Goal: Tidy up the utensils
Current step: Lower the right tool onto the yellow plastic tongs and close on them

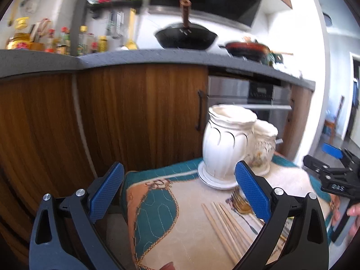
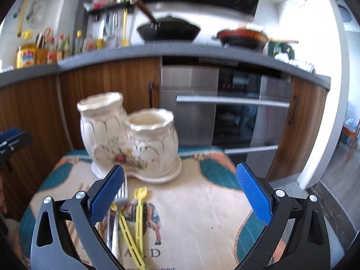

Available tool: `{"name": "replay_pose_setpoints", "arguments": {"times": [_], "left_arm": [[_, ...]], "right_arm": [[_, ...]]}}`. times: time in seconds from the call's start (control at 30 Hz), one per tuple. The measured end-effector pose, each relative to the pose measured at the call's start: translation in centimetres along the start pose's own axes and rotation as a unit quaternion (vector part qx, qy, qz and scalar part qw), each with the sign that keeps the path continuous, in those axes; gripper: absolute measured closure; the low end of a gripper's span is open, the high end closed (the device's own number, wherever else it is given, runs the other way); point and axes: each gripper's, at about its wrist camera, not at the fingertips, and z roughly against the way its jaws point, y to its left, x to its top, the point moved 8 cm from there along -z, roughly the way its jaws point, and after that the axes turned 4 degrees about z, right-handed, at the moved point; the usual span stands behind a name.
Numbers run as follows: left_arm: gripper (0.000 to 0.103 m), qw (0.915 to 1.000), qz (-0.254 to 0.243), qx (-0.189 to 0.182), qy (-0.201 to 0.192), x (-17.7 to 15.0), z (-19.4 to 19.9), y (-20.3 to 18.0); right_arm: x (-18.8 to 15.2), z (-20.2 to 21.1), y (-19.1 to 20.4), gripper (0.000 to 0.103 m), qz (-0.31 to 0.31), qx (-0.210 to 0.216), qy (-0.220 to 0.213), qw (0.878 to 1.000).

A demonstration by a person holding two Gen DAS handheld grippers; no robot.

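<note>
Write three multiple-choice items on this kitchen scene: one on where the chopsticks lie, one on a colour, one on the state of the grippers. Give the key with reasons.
1. Where do the wooden chopsticks lie?
A. Inside the holder
B. Flat on the cloth in front of the holder
C. On the counter

2. What colour are the two plastic picks beside the fork?
A. Yellow
B. Red
C. Black

3. What is the state of the left gripper and right gripper?
A. Both shut on utensils
B. One shut on the fork
C. Both open, holding nothing

Key: 1 B, they rest flat on the patterned cloth, short of the ceramic utensil holder. 2 A, both are bright yellow. 3 C, each gripper's jaws stand wide apart with nothing between them.
</note>
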Motion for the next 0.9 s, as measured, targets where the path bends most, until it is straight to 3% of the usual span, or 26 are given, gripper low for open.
{"name": "replay_pose_setpoints", "arguments": {"times": [0.1,0.23,0.37,0.53,0.57,0.63,0.73,0.9], "left_arm": [[0.005,0.9996,-0.004,-0.005,0.026,-0.6,-1.3,-0.1],[0.005,0.9968,-0.013,-0.011,0.078,-2.6,-3.4,-0.2],[0.006,0.9861,0.024,-0.076,0.146,-5.1,-4.9,-0.4],[0.006,0.9802,0.016,-0.08,0.181,-6.9,-6.1,-0.5],[0.006,0.9788,0.016,-0.083,0.187,-7.1,-6.3,-0.6],[0.006,0.9763,0.012,-0.085,0.199,-7.6,-6.5,-0.8],[0.006,0.9771,-0.01,-0.077,0.198,-7.8,-6.6,-1.1],[0.006,0.9766,-0.019,-0.07,0.202,-8.0,-6.4,-1.0]], "right_arm": [[-1.0,-1.5,1.1,0.004,0.012,0.042,0.042,0.998],[-2.1,-2.6,2.2,0.004,0.027,0.053,0.067,0.996],[-3.3,-3.4,2.9,0.005,0.026,0.081,0.099,0.991],[-4.3,-4.4,3.9,0.008,0.044,0.087,0.127,0.987],[-4.5,-4.5,4.0,0.01,0.047,0.084,0.133,0.986],[-4.8,-4.8,4.1,0.03,0.052,0.081,0.142,0.985],[-5.3,-5.5,3.9,0.05,0.048,0.082,0.164,0.982],[-5.5,-5.4,4.6,0.06,0.057,0.094,0.171,0.979]]}}
